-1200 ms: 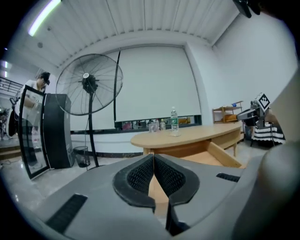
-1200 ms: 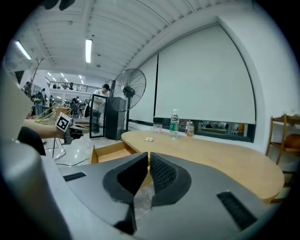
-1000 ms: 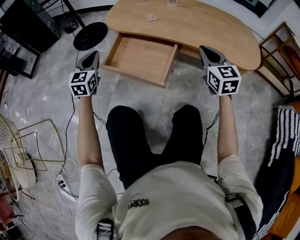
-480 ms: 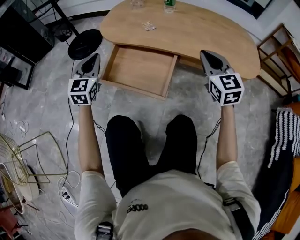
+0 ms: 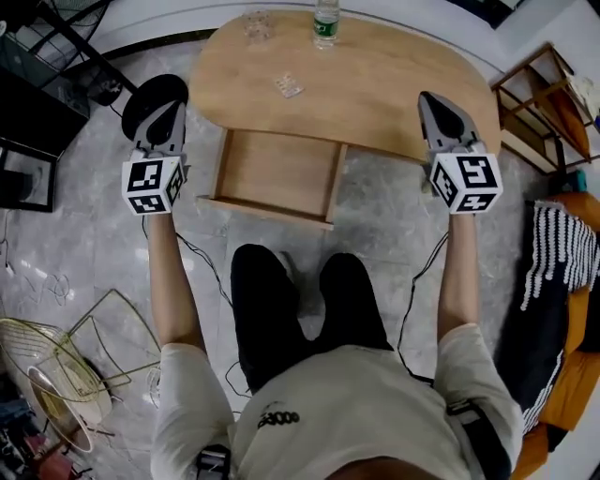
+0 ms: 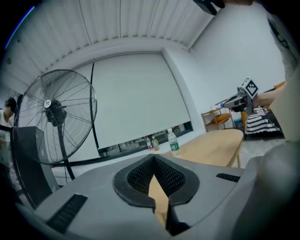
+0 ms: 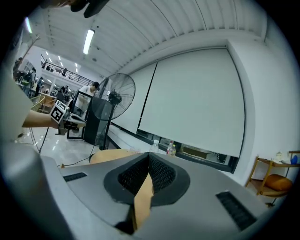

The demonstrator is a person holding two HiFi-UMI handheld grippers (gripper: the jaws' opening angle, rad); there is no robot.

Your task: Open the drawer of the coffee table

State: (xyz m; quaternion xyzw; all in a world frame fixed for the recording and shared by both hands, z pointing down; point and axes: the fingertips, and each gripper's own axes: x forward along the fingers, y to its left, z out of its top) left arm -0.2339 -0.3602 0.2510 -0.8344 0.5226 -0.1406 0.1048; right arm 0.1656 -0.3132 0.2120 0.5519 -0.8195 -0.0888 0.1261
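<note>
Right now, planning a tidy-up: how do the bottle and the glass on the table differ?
The clear plastic bottle carries a green label; the clear glass tumbler has none. The bottle stands taller, the tumbler squat. Both stand upright near the wooden table's far edge.

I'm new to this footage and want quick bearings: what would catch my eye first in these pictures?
The pale wooden coffee table fills the top of the head view, and its drawer stands pulled out toward the person, with nothing visible inside. The left gripper and right gripper hang in the air on either side of the drawer, both shut and empty. A water bottle and a glass stand at the table's far edge.
</note>
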